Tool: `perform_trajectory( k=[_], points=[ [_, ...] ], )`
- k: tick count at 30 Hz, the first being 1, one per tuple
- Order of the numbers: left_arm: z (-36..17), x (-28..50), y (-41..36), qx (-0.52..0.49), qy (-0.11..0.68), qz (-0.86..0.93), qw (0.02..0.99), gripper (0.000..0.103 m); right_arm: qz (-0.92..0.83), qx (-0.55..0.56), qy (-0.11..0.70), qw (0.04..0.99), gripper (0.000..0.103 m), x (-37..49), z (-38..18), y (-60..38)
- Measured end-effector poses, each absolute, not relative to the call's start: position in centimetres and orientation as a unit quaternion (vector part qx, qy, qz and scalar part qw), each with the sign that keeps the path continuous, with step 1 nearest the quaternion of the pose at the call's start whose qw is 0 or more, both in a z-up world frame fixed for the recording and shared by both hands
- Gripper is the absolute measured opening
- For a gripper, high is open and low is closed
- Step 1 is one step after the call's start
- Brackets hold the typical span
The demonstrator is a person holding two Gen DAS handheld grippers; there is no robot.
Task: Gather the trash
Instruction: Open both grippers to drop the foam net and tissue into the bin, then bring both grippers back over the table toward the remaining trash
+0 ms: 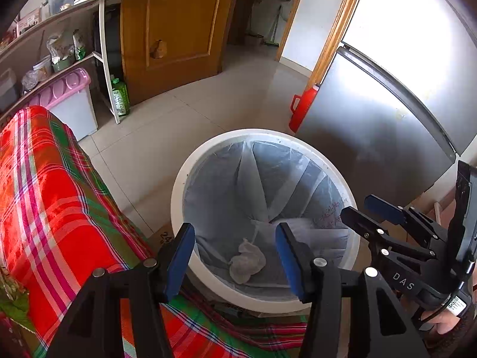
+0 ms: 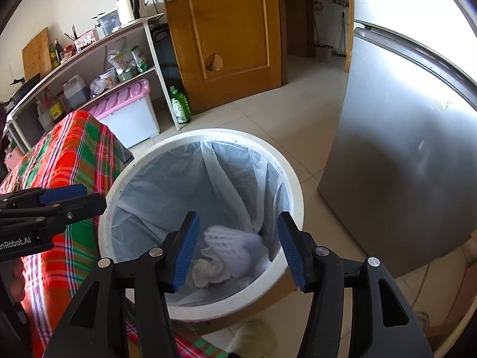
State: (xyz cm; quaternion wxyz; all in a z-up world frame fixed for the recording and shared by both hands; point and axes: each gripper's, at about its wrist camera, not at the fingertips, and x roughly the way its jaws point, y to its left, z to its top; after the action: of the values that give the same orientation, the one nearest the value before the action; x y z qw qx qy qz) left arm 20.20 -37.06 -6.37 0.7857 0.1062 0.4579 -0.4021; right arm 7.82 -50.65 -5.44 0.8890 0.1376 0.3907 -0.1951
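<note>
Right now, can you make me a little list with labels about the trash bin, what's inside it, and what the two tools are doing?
bin: white round trash bin on the tiled floor, lined with a clear plastic bag
inside: a crumpled tissue at the bottom, and a blurred white foam net above it
left tool: open, empty, over the bin
right tool: open, empty, over the bin
beside bin: red plaid cloth on one side, silver fridge on the other
</note>
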Motion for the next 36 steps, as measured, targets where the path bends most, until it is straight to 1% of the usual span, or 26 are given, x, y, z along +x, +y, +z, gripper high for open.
perform_trajectory(
  k=[7, 16, 25, 31, 36],
  points=[
    [-5.1, 19.4, -34.9, 0.093, 0.446, -0.401, 0.795, 0.056, -0.200, 0.133, 0.370, 0.897, 0.056, 6.8, -3.9, -49.4],
    [-1.5, 17.5, -29.6, 0.074, 0.400, -0.383, 0.829, 0.057, -0.174, 0.128, 0.333, 0.918, 0.056, 6.0, -1.1, -45.5],
    [0.9, 16.1, -22.0, 0.041, 0.370, -0.348, 0.860, 0.060, -0.099, 0.112, 0.302, 0.942, 0.056, 6.4, 1.4, -39.4],
    [1.9, 15.4, -15.9, 0.006, 0.360, -0.302, 0.883, 0.061, -0.045, 0.096, 0.299, 0.948, 0.056, 7.7, 1.8, -34.8],
    [2.1, 14.8, -11.7, -0.004, 0.358, -0.271, 0.894, 0.061, -0.004, 0.091, 0.294, 0.951, 0.056, 8.7, 1.8, -31.4]
  ],
)
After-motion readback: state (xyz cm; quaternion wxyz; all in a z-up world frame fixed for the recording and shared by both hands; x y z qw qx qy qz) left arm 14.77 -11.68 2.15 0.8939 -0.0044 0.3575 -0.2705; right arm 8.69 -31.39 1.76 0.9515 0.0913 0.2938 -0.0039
